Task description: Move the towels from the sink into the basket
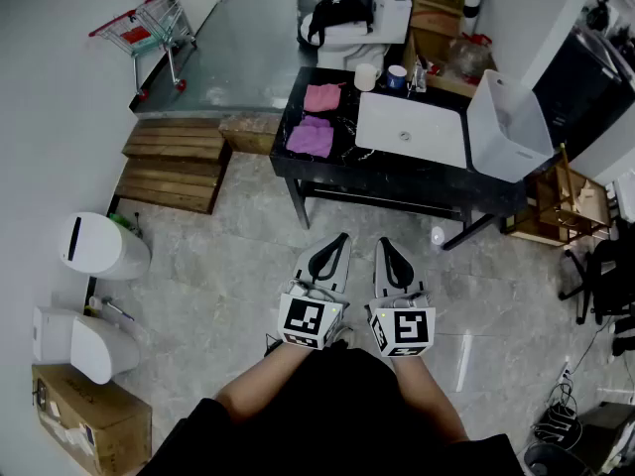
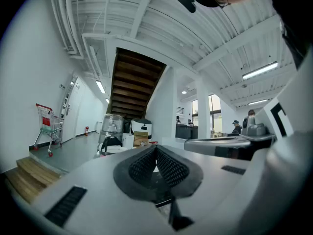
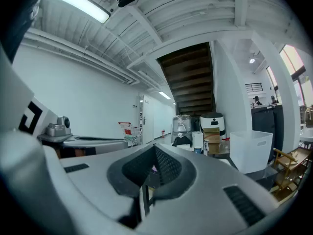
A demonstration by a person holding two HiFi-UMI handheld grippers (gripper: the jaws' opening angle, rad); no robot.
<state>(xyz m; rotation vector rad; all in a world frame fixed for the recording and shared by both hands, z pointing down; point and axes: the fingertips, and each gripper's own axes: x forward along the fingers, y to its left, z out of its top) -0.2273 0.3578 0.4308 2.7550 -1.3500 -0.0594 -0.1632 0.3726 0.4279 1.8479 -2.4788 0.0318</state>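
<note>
Both pairs of jaws are closed tip to tip with nothing between them; I read that on the left gripper (image 2: pixel 156 148) and on the right gripper (image 3: pixel 155 148), each in its own view. From the head view I hold the two level and side by side, close to my body and well short of the table (image 1: pixel 397 181).

Two towels lie on the black tabletop, left of the sink (image 1: pixel 437 139) and not in its bowl. The pink towel (image 1: pixel 322 97) is the farther one and the purple towel (image 1: pixel 311 137) lies nearer to me. They are close together, but I cannot tell whether their edges touch. The sink is a white bowl set into the top, and I see nothing lying in it. The basket (image 1: pixel 506 132) is white and sits at the table's right end, just beside the sink. In the right gripper view it shows to the right of the jaws.

A white cup (image 1: pixel 367 75) and a blue cup (image 1: pixel 397 75) stand at the table's far edge, behind the sink. Wooden steps (image 1: pixel 174 162) sit left of the table, and a red-handled cart (image 1: pixel 149 23) stands beyond them. A white bin (image 1: pixel 99 246) is by the left wall, with a cardboard box (image 1: pixel 74 419) nearer me on the floor.
</note>
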